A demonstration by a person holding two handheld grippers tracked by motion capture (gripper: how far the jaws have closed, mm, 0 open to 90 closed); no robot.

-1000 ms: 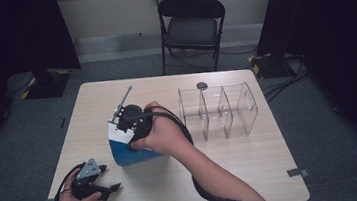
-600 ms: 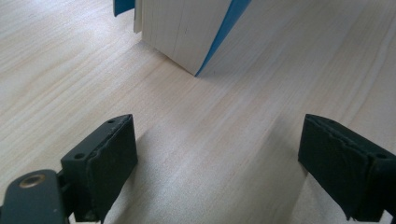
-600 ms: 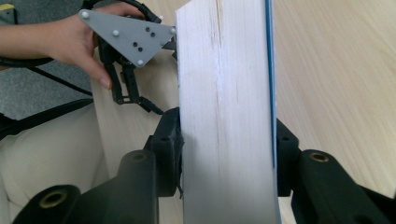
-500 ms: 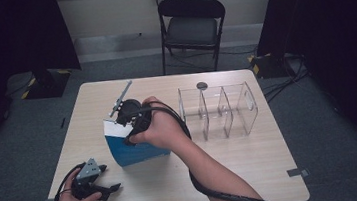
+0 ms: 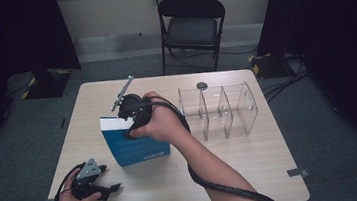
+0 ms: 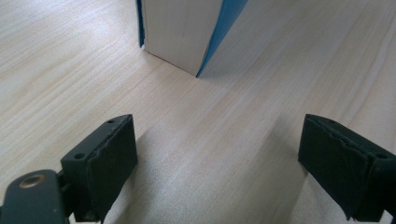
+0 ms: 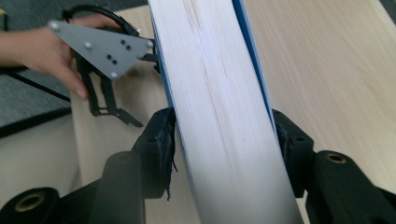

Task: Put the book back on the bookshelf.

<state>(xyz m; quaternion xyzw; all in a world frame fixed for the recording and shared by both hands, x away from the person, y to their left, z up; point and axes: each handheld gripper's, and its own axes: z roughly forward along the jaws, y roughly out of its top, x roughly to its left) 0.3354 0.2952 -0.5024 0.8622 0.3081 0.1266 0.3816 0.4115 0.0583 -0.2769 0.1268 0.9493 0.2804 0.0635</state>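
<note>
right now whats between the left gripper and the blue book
Nothing: in the left gripper view, bare table runs from the open left gripper to the blue book. The high view shows the same gap.

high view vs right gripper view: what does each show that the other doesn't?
High view: chair, clear rack, right forearm. Right gripper view: right gripper up close, fingers either side of the book at its page edge, jaws just been opening. Both: book, table, left gripper.
</note>
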